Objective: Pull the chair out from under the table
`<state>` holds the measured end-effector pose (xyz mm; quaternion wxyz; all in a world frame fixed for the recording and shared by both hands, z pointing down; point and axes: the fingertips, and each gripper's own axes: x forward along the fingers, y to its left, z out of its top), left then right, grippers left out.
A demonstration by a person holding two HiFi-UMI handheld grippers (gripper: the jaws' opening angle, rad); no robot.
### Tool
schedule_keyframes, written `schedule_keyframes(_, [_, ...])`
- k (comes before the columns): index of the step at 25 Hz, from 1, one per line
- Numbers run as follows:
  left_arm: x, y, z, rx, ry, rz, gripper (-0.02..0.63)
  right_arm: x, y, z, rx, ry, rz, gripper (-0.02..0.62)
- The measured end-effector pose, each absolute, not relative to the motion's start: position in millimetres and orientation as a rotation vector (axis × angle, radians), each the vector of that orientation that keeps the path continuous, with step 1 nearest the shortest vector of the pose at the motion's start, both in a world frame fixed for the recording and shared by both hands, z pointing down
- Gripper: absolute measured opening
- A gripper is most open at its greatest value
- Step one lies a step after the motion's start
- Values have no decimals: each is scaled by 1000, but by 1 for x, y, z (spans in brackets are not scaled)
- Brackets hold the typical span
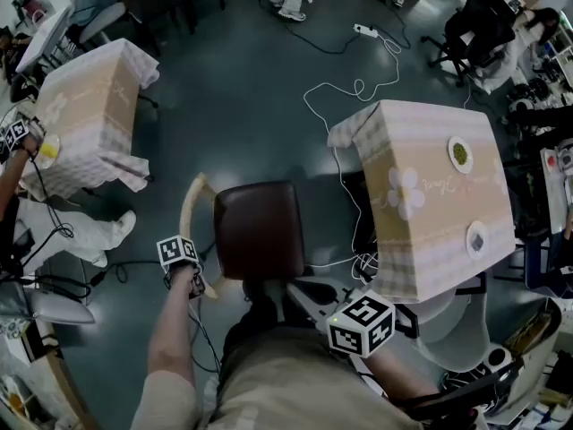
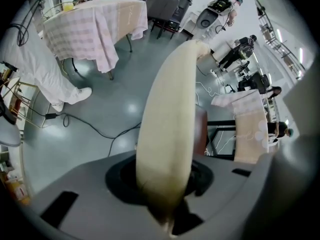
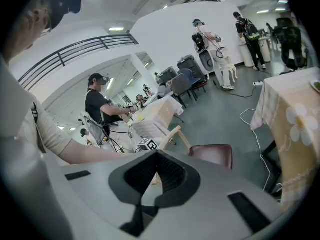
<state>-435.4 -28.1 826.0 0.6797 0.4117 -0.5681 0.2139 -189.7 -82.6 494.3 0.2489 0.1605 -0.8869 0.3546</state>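
1. Underfoot, a smooth grey-green floor (image 1: 251,106) reflects the ceiling lights of a big open hall.
2. Nearest the person stands the chair (image 1: 260,231). Its dark brown seat is just beside the table (image 1: 439,204) and out from under the pink-and-beige cloth.
3. A thin white cable (image 1: 333,88) loops across the floor from the table's corner towards a power strip (image 1: 365,31).
4. Further off on the left is a second table (image 1: 89,106) under the same sort of cloth. People sit and stand along the hall's far edges.
5. The left gripper (image 2: 165,189) points steeply down. Its jaws are clamped on the chair's pale curved backrest (image 1: 191,211), and the left gripper view shows the wood filling the gap and rising away from them.
6. The right gripper (image 3: 157,156) is held lower right of the seat, apart from the chair. Its dark pads meet at the tips with nothing between them, and the chair shows beyond.
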Motion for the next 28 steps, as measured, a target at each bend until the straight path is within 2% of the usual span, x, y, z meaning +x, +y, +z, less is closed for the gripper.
schedule_keyframes(10, [-441,-20,825,935,-1265,446,121,-201,-71,498,425,-2411,962,9])
schedule_keyframes(13, [-435,-22,825,966,-1221,456,155,-209,-68,497,412,-2410,946,9])
schedule_keyframes(18, [-446,-8,824,954,-1191,563,169,-232,-64,489,364,-2436,909,9])
schedule_keyframes(21, [-453,-1,819,959,-1190,564,223,-234,-59,488,361,-2436,920,9])
schedule_keyframes(28, [-466,-3,800,1031,-1175,539,224,-235,-56,482,368,-2453,972,9])
